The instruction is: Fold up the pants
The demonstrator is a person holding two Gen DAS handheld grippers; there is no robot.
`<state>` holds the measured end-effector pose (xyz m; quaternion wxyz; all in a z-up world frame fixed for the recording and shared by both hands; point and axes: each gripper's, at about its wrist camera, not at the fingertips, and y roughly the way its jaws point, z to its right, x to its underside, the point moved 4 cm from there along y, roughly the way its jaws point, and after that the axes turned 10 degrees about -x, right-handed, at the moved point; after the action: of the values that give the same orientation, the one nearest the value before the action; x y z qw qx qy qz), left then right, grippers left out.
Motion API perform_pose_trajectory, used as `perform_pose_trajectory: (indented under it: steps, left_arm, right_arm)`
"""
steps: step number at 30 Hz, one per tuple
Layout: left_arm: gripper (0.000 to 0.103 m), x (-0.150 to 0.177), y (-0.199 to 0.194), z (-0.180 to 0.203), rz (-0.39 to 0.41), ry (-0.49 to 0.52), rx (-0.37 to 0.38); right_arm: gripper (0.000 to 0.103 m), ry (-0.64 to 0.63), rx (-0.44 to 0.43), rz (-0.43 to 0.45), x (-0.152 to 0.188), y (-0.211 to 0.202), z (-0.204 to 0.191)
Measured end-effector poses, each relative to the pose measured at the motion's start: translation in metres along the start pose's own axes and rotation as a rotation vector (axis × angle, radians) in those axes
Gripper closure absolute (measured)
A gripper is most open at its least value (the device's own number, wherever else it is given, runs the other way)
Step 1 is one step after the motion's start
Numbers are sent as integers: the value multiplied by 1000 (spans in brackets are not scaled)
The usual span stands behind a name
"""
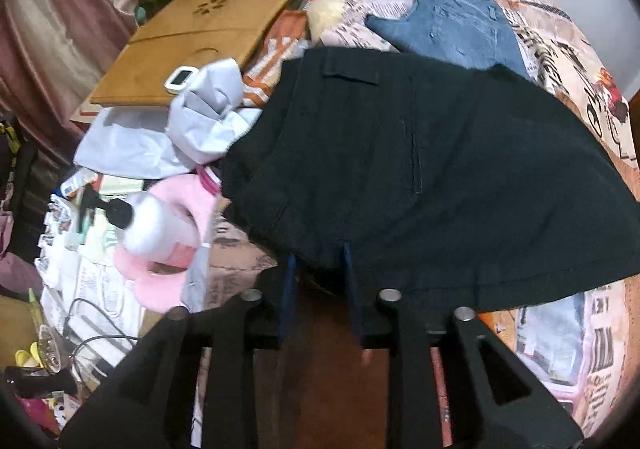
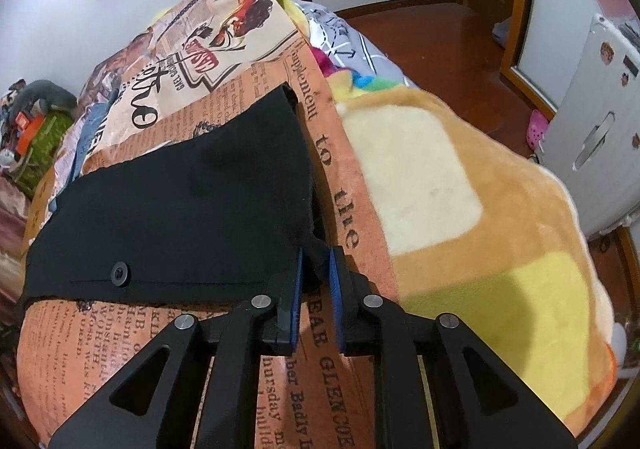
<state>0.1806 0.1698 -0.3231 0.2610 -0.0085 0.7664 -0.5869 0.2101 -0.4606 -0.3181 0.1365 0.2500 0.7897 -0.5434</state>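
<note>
Black pants (image 1: 400, 153) lie folded and flat on the newspaper-print bed sheet (image 1: 600, 121). Their near hem lies between the tips of my left gripper (image 1: 318, 255), whose blue pads stand apart with a clear gap and do not press the cloth. In the right wrist view the same pants (image 2: 180, 201) show a buttoned pocket at the near edge. A bunched corner of them sits between the pads of my right gripper (image 2: 316, 253). Those jaws stand slightly apart, and the cloth looks loose between them.
Folded blue jeans (image 1: 452, 25) lie beyond the black pants. At the left are a wooden board (image 1: 200, 37), crumpled grey cloth (image 1: 192, 121) and a pink plush toy (image 1: 168, 233) amid clutter. A yellow-and-tan fleece blanket (image 2: 460, 185) covers the bed's right side.
</note>
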Motion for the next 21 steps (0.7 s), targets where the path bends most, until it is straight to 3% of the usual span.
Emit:
perform_pose_trajectory:
  steps: [1, 3, 6, 12, 21]
  left_arm:
    - [66, -4, -4, -4, 5, -12, -3]
    - [36, -11, -14, -11, 35, -36, -22]
    - [19, -24, -37, -20, 126, -67, -60]
    - [13, -57, -60, -6, 181, -59, -1]
    - [13, -85, -39, 77, 112, 68, 79]
  right_arm:
    - [80, -1, 16, 1, -2, -3, 0]
    - [70, -5, 29, 19, -6, -11, -1]
    - [60, -23, 19, 71, -19, -24, -5]
    - [55, -56, -13, 105, -46, -22, -17]
    - [55, -61, -64, 69, -72, 17, -17]
